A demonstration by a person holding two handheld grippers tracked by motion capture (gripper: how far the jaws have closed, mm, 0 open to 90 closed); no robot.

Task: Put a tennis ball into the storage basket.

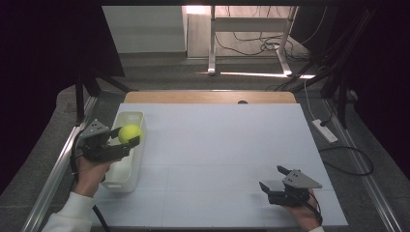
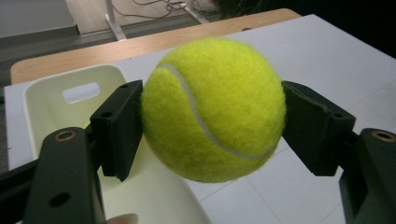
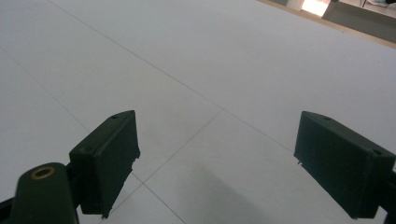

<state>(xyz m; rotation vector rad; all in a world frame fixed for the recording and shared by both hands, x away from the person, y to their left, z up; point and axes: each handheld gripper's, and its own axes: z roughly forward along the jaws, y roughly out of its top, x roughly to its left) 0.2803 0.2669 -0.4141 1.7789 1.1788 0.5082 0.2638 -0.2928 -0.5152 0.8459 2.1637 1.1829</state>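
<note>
A yellow-green tennis ball (image 1: 129, 133) (image 2: 212, 109) is clamped between the two black jaws of my left gripper (image 1: 127, 135) (image 2: 212, 126), held in the air over the right rim of a cream plastic bin (image 1: 126, 164) (image 2: 51, 100) at the table's left side. My right gripper (image 1: 273, 180) (image 3: 217, 163) rests low near the front right of the white table (image 1: 222, 145), its jaws wide apart with nothing between them but bare tabletop (image 3: 196, 70).
The bin is long and narrow, with a handle slot (image 2: 80, 91) at its far end, and looks hollow inside. A wooden strip (image 1: 210, 97) edges the table's far side. Beyond stand a desk frame (image 1: 249, 38), cables and a power strip (image 1: 325, 130) on the floor.
</note>
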